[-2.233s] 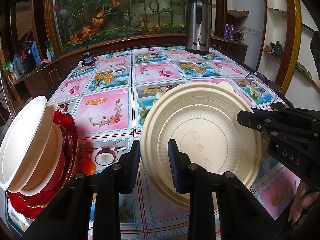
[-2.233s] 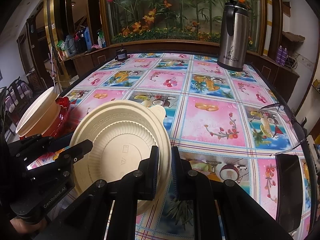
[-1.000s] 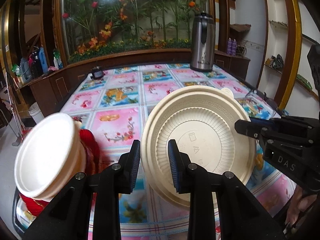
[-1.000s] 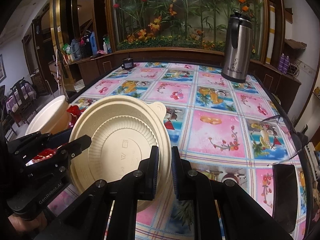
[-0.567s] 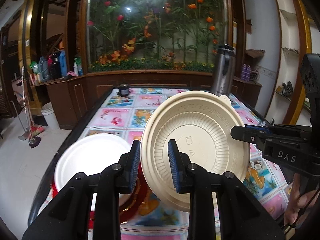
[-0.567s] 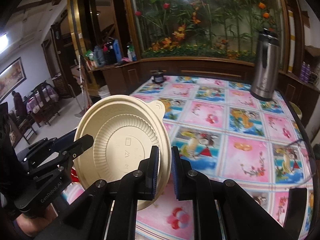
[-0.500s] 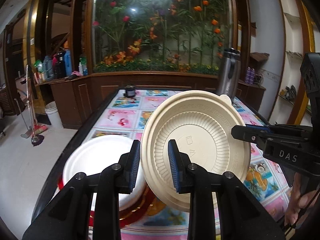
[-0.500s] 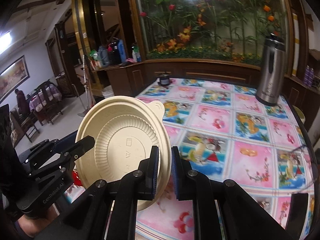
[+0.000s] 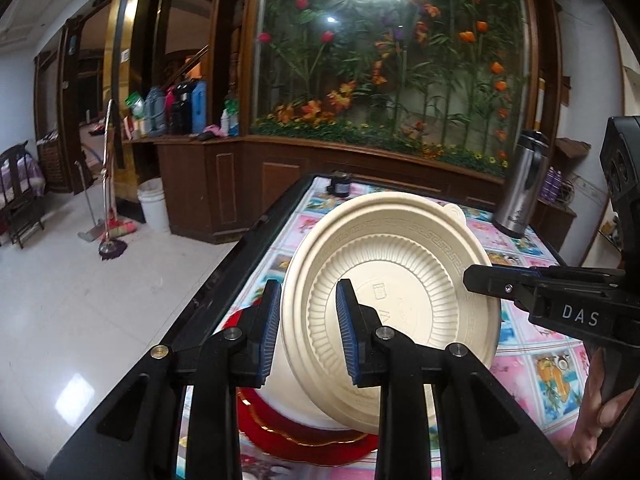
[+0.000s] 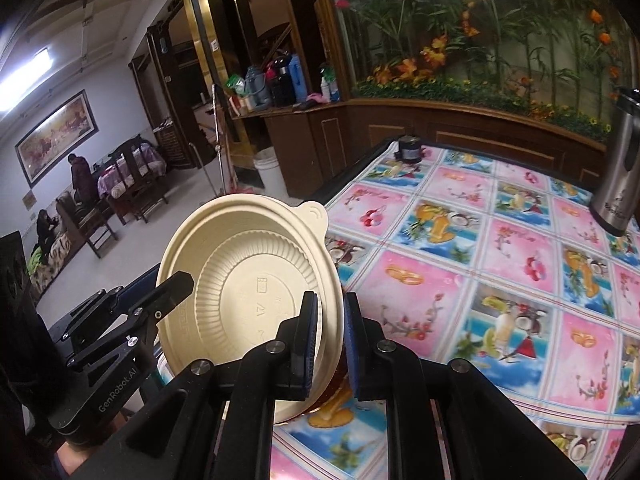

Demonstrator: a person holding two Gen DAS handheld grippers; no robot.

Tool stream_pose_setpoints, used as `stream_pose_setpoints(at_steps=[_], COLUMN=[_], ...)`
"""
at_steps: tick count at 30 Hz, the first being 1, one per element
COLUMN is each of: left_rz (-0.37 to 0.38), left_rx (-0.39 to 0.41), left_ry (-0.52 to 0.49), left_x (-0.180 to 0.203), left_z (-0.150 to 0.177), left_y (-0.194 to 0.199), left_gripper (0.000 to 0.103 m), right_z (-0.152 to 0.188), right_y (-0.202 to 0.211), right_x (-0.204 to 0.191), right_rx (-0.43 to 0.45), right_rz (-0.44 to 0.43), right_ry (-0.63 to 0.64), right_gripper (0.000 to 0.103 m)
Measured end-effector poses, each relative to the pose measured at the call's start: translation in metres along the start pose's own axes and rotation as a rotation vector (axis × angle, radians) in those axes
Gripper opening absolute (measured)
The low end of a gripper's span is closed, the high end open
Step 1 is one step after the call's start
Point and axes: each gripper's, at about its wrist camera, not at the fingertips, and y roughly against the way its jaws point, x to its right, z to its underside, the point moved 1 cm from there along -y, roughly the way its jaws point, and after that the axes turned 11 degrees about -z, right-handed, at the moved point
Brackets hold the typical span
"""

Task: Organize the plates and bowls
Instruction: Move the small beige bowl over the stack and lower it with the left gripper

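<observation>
Plate: the round cream plastic plate with a ribbed inner ring and a small tab on its rim (image 9: 400,280) is held in the air, tilted steeply, with its underside toward both cameras.
Place: it hangs over the left edge of the table with the pink fruit-pattern cloth (image 10: 500,264), directly above the red plate with a wavy gold edge (image 9: 304,446); a white dish (image 9: 288,396) sits on that red plate.
Key relation: the stack lies just below the cream plate's lower rim, so I judge that the next move is to level the plate and lower it.
Left gripper (image 9: 308,340): its jaws are around the left rim, with a small gap visible, so I cannot tell if they press.
Right gripper (image 10: 330,344): closed tightly on the right rim.
Nearer hand: both hold opposite rims, at a similar distance.
</observation>
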Motion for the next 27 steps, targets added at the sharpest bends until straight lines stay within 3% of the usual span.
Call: stream_pose_setpoints(at_steps=[14, 22, 27], left_rz=[-0.033, -0.035, -0.034], left_rx=[-0.083, -0.099, -0.109], left_ry=[0.041, 0.044, 0.044], left_x=[-0.016, -0.018, -0.017], left_z=[0.014, 0.016, 0.018], left_y=[-0.030, -0.033, -0.036], left_gripper=[0.025, 0.025, 0.025], right_z=[0.009, 0.010, 0.010], right_y=[-0.053, -0.061, -0.061], right_x=[-0.002, -0.002, -0.005], right_rx=[-0.112, -0.113, -0.108], right_rz=[-0.011, -0.006, -0.013], right_ry=[-0.024, -0.011, -0.006], right_gripper=[0.016, 0.017, 0.025])
